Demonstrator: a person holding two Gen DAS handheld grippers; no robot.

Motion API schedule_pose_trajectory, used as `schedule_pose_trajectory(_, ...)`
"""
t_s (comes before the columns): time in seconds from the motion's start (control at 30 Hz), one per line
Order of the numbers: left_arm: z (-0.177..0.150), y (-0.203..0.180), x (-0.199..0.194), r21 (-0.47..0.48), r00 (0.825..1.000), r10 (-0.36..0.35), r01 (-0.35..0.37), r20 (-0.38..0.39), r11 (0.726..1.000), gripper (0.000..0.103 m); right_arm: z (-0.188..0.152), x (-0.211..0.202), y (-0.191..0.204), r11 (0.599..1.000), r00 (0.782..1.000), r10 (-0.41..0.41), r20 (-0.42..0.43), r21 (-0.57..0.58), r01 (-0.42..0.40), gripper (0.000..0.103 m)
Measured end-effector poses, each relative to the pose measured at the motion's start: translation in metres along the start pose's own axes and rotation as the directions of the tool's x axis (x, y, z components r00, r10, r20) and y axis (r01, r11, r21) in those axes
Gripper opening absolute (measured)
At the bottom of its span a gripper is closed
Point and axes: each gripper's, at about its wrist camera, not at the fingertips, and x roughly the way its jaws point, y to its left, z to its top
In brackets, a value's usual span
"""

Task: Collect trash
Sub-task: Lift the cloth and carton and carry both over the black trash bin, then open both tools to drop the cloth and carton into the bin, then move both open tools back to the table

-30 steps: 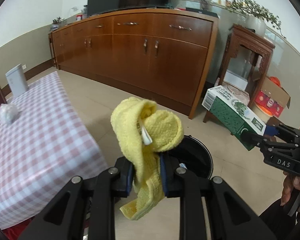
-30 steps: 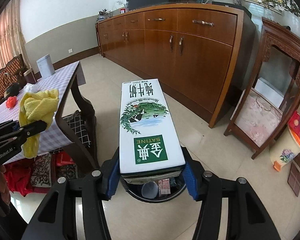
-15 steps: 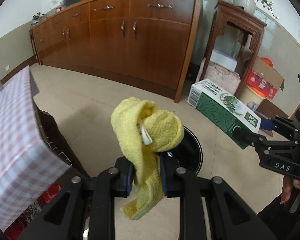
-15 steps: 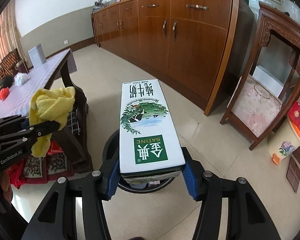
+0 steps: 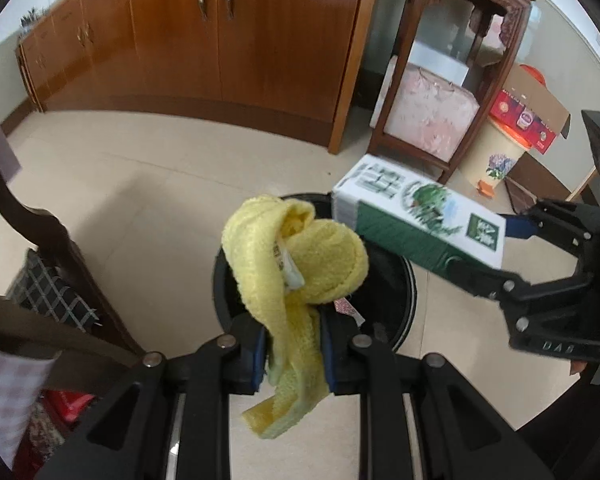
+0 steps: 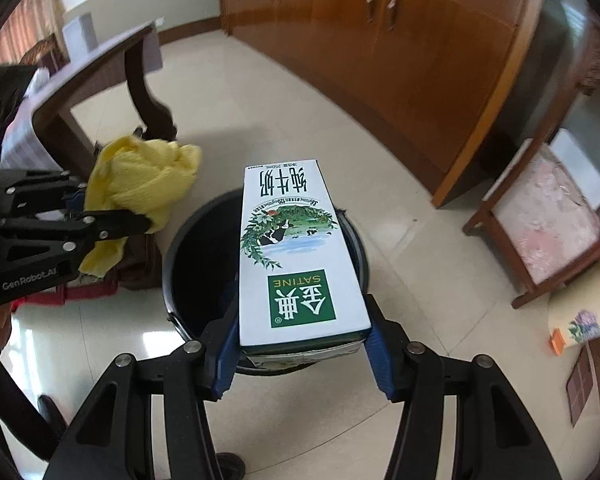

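My left gripper (image 5: 293, 350) is shut on a yellow cloth (image 5: 296, 264) with a small white label; it also shows in the right wrist view (image 6: 140, 184). The cloth hangs over the near-left rim of a black round bin (image 5: 404, 280). My right gripper (image 6: 300, 344) is shut on a green-and-white milk carton box (image 6: 296, 252), held level right above the bin (image 6: 188, 264). The box also shows in the left wrist view (image 5: 420, 220). Some scraps lie inside the bin.
A dark wooden table leg (image 6: 144, 84) and chair (image 5: 32, 232) stand left of the bin. A long brown sideboard (image 5: 220, 32) lines the wall. A wooden stand (image 5: 452, 92), a cardboard box (image 5: 528, 108) and a flowered pail (image 5: 500, 156) are to the right.
Both grippers have moved forward and down toward the bin, which is now directly below the box and the cloth. Both grips are unchanged.
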Motion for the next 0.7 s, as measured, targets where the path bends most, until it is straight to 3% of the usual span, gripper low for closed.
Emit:
schedule_pose_trajectory(0.07, -0.002, 0.005, 0.012, -0.02, 1.0, -0.012, 0.012, -0.001, 1.0, 0.057, 0.001, 0.022, 0.002, 0.998, 0.998, 0.047, -0.04, -0.043, -0.048, 0.064)
schedule_pose_trajectory(0.1, -0.006, 0.01, 0.016, -0.026, 1.0, -0.015, 0.015, 0.003, 1.0, 0.087, -0.001, 0.036, 0.002, 0.997, 0.999, 0.014, -0.046, -0.073, -0.017, 0.079)
schedule_pose_trajectory(0.13, -0.009, 0.014, 0.018, -0.03, 1.0, -0.006, 0.007, 0.013, 1.0, 0.094, -0.003, 0.044, 0.0, 0.998, 0.999, -0.017, -0.05, -0.066, 0.014, 0.102)
schedule_pose_trajectory(0.23, -0.019, 0.029, 0.019, -0.066, 0.998, 0.057, -0.057, -0.006, 0.996, 0.094, -0.008, 0.061, -0.01, 0.998, 0.992, -0.067, -0.111, -0.017, 0.066, 0.103)
schedule_pose_trajectory(0.4, -0.03, 0.038, 0.016, -0.117, 0.992, 0.123, -0.124, -0.016, 0.985, 0.098, -0.008, 0.057, -0.016, 0.994, 0.989, -0.101, -0.107, 0.019, 0.104, 0.103)
schedule_pose_trajectory(0.7, -0.032, 0.03, 0.006, -0.123, 0.989, 0.15, -0.149, -0.001, 0.981, 0.1, -0.003, 0.052, -0.006, 0.994, 0.99, -0.106, -0.089, 0.003, 0.106, 0.103)
